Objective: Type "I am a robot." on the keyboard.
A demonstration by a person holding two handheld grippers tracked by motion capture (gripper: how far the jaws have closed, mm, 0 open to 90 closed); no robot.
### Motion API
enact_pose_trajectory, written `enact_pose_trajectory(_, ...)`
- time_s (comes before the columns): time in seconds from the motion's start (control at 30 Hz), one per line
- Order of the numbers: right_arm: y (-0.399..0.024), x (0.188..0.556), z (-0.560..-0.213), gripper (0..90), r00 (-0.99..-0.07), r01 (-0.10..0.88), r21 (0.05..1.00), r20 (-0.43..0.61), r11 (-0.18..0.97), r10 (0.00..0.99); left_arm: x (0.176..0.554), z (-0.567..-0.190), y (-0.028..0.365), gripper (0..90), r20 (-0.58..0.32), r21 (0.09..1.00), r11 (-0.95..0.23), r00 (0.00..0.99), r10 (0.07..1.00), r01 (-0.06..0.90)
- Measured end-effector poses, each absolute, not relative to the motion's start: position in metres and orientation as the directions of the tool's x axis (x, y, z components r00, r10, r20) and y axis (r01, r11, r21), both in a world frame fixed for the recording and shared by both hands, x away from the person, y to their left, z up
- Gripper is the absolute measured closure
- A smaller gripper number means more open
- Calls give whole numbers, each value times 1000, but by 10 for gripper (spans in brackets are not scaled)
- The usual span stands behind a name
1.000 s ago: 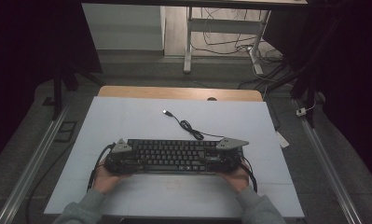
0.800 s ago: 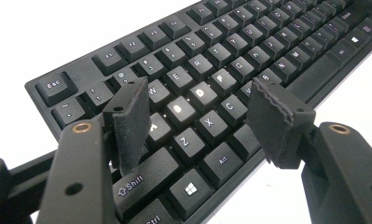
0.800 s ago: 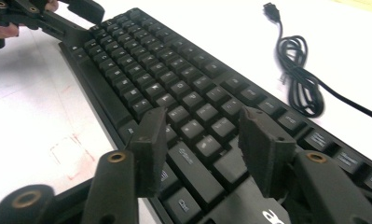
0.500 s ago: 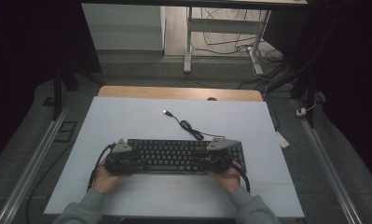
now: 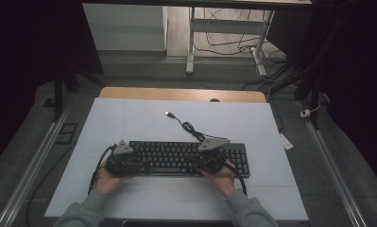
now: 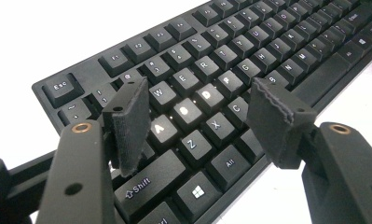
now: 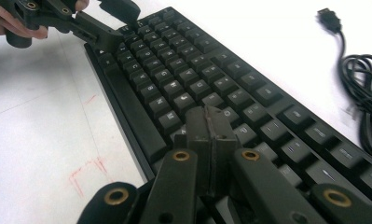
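The keyboard (image 5: 188, 158), a black full-size board with backlit keys, lies flat on the white counter (image 5: 129, 118), near its front edge and lengthwise across it, with its cable (image 5: 188, 127) trailing back to a loose USB plug (image 5: 168, 114). Key-pressing is judged to be the step in hand. The right claw (image 7: 207, 122) is seen closed pad to pad, with nothing between the pads, its jaws having just been closing; it is poised low above the keys right of the middle. A closed tip suits a single key, so it should be brought straight down on one cap and lifted cleanly, lest a neighbour be caught. The left claw (image 6: 197, 112) is held open over the A, S and D keys (image 6: 183, 112), gripping nothing. It is best kept clear of the caps.
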State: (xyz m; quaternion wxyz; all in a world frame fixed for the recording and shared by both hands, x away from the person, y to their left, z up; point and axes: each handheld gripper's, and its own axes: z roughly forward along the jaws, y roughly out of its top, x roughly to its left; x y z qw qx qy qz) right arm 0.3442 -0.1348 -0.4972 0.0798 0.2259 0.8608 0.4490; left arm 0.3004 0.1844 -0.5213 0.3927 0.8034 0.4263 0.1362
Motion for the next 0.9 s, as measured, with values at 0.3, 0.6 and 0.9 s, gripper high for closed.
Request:
enact_pose_trajectory(0.3, -117, 345, -502, 898, -900, 294, 791, 41, 536, 434, 300, -522, 183, 390, -111, 743, -336, 602, 791, 579)
enact_pose_trajectory(0.6, -99, 346, -506, 898, -914, 275, 776, 28, 568, 405, 299, -523, 182, 389, -107, 740, -344, 606, 788, 578)
enact_pose_trajectory(0.9, -88, 348, -511, 897, -917, 275, 759, 23, 590, 398, 299, -524, 182, 387, -104, 738, -347, 606, 789, 579)
